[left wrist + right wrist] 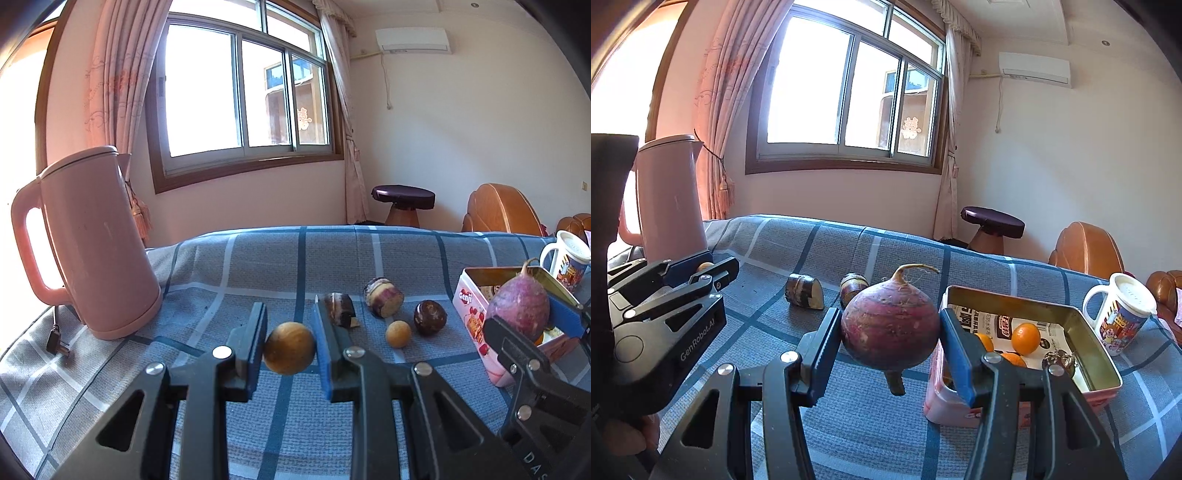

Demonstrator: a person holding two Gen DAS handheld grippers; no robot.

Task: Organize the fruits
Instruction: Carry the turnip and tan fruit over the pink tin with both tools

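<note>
My left gripper [290,338] is shut on a small round brown fruit [289,348], held above the checked cloth. My right gripper [889,332] is shut on a big purple-red radish [891,326] with a curled root tip, held just left of the open tin box [1102,354]. The tin holds small oranges [1026,338] and a printed packet. On the cloth lie a second small brown fruit [398,333], a dark round fruit [430,317] and two cut sugarcane pieces [383,297] [340,309]. In the left wrist view the radish [519,308] and right gripper [532,325] show over the tin [471,306].
A pink electric kettle [92,243] stands at the left of the table, its plug [57,341] lying on the cloth. A white printed mug [1123,314] stands right of the tin. Behind the table are a dark stool [402,203] and wooden chairs.
</note>
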